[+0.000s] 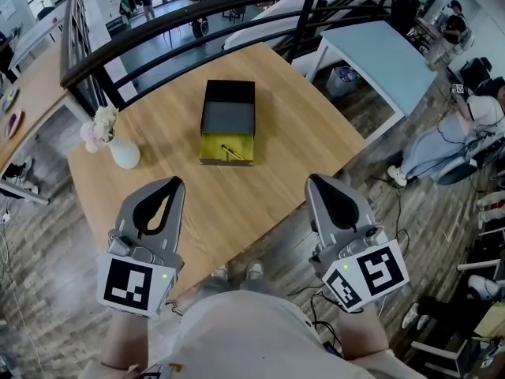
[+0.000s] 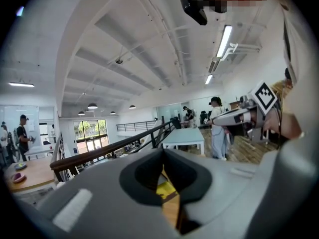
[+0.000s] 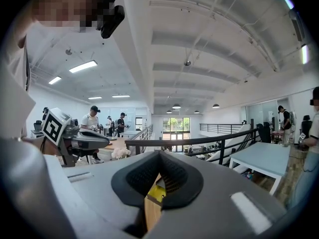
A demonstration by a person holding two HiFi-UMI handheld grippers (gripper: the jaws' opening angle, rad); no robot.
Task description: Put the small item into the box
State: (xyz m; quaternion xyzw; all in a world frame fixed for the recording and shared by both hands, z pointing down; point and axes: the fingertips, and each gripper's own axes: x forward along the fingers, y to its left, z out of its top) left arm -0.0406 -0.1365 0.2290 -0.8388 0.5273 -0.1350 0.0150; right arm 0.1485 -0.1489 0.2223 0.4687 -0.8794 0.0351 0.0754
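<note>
Small item [image 1: 231, 151] in box's [image 1: 227, 105] yellow half; flowers [image 1: 100, 126] in white vase [image 1: 125, 154]

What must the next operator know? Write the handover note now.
Left gripper: jaws shut, empty, over the table's near edge.
Right gripper: jaws shut, empty, just off that edge.
Box: open, mid-table, apart from both grippers.
Item: thin and dark, lying in the box's yellow half.
Done: the item appears to be in the box.
Left: probably only a check.
</note>
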